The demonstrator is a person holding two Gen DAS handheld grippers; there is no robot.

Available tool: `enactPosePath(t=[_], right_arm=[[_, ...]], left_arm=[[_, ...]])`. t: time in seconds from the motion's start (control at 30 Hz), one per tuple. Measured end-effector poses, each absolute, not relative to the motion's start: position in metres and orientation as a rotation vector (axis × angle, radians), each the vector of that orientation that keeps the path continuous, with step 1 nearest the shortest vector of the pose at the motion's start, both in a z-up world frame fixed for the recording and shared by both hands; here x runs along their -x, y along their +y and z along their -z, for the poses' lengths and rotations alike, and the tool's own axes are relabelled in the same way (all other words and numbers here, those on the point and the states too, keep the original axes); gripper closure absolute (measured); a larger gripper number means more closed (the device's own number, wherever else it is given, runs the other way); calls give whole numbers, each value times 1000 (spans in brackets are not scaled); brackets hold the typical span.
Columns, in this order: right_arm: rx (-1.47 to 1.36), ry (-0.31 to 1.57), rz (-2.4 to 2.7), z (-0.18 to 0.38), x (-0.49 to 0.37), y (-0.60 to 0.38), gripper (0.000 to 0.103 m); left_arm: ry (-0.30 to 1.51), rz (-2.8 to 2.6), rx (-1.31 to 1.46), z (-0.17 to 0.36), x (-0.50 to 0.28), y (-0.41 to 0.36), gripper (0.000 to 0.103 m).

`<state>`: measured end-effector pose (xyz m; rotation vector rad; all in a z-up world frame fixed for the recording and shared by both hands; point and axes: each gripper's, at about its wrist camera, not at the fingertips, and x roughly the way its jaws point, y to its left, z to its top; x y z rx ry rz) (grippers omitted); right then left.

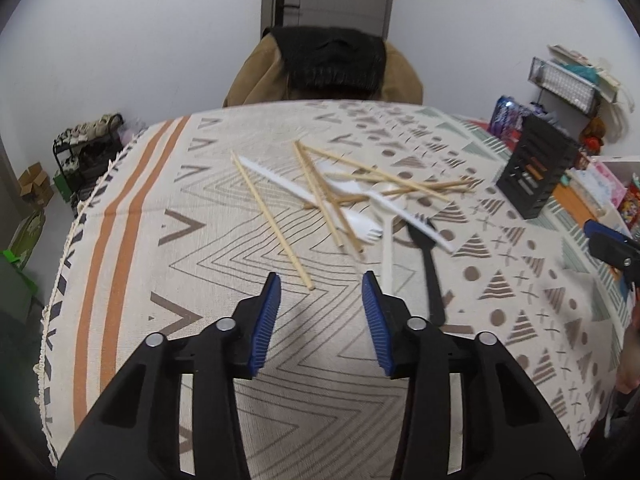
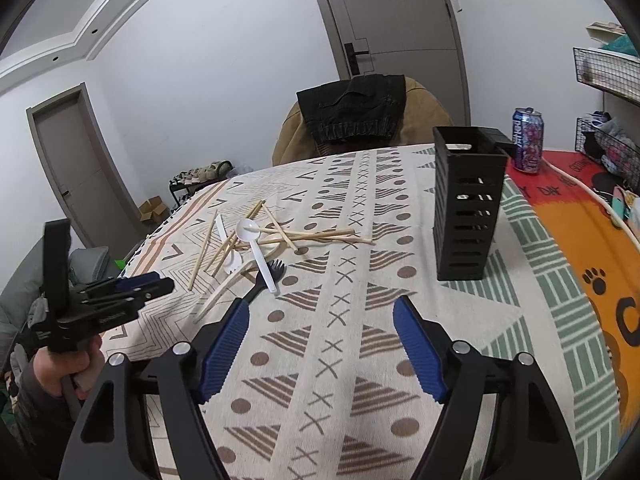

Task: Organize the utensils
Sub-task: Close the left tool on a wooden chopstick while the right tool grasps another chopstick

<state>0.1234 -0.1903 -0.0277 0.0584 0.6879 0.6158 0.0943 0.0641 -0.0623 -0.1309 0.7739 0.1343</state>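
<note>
My left tool and right tool hover spread and empty just short of the utensil pile left of the black holder, where crossed chopsticks could snag and scatter neighbours.

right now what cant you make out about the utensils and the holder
- Black holder: contents hidden by its slatted walls, both views.
- Chopsticks and white spoon: exact count unclear, pile overlaps, left view blurred.
- Right gripper: cut off by left view's edge.
</note>
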Motion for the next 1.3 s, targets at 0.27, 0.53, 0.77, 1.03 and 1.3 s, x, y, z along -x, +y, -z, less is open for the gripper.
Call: enactPosePath(t=[0.27, 0.53, 0.77, 1.03, 1.3], right_arm=[[-47, 709, -647, 25, -139, -175, 31], [22, 745, -703, 19, -149, -144, 31], [54, 793, -792, 27, -154, -97, 40], [129, 846, -863, 42, -153, -45, 56], [174, 908, -845, 67, -166, -10, 73]], left_arm=[[849, -172, 135, 78, -116, 69, 72], [891, -195, 153, 89, -128, 73, 79], [886, -232, 176, 87, -126, 83, 96], [814, -257, 216, 68, -97, 106, 97], [716, -249, 222, 37, -74, 115, 97]])
